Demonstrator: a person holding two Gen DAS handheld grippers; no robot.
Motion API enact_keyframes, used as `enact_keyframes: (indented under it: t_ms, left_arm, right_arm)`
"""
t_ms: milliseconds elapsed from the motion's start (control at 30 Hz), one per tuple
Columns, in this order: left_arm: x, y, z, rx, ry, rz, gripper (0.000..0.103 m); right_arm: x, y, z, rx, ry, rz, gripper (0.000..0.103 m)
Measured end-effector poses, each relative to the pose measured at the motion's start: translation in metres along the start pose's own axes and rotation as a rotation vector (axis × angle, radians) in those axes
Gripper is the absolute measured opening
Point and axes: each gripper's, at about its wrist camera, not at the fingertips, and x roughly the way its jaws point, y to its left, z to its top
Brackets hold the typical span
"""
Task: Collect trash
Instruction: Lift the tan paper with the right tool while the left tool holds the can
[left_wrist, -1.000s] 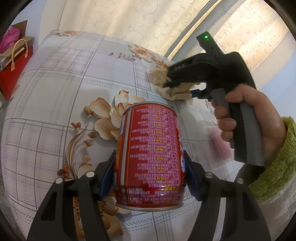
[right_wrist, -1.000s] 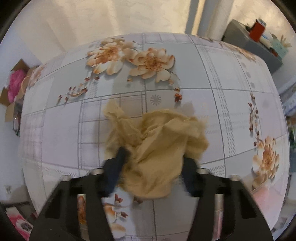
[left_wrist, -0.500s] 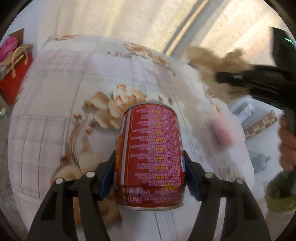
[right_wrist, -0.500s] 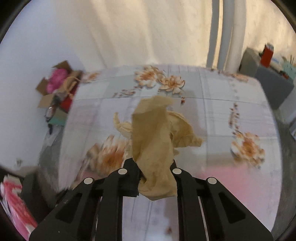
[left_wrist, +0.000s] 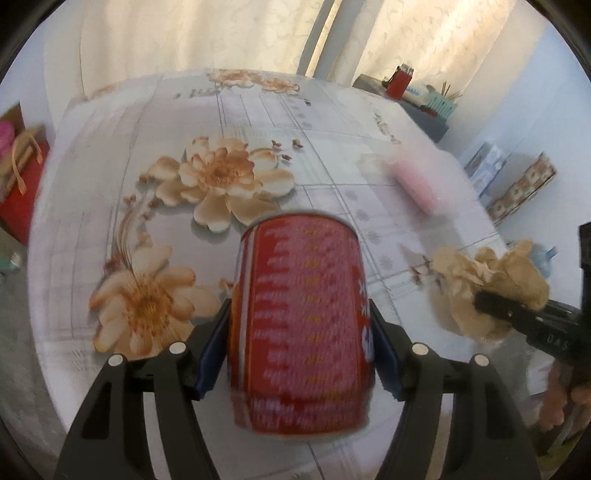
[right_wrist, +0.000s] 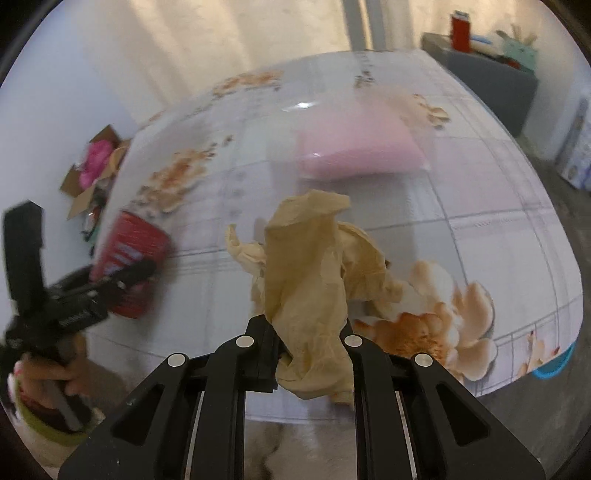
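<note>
Left wrist view: tabletop (left_wrist: 92, 192) w/ floral-print cover, curtains behind. Left hand-held gripper (left_wrist: 301, 347) clamps a red can (left_wrist: 301, 325) upright between its blue pads, above the cover. At right edge, crumpled tan paper (left_wrist: 480, 280) sits in right hand-held gripper (left_wrist: 495, 308).

Right wrist view: same tabletop, pink packet (right_wrist: 360, 153) lying on it. Right hand-held gripper clenched on the tan paper, lifted clear of the cover, near the tabletop's front edge. Red can at left, in left hand-held gripper.

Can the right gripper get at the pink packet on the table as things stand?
Probably not yet. The right gripper is shut on the crumpled tan paper, so its jaws are full. The pink packet lies bare on the table with nothing over it, so the path itself looks free.
</note>
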Motion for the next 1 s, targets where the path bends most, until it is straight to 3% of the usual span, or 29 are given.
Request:
enact_keyframes:
  t_ms: [133, 267, 1000]
  left_arm:
    - [0.010, -0.007, 0.004, 0.046, -0.006, 0.091, 0.065]
    - [0.014, -0.014, 0.004, 0.073, -0.032, 0.126, 0.064]
    - [-0.032, -0.058, 0.004, 0.179, -0.175, 0.169, 0.064]
  right_arm:
    - [0.010, 0.000, -0.002, 0.025, -0.010, 0.009, 0.014]
    - [0.015, -0.002, -0.004, 0.037, -0.026, 0.022, 0.014]
    - [-0.020, -0.016, -0.006, 0.083, -0.102, 0.107, 0.013]
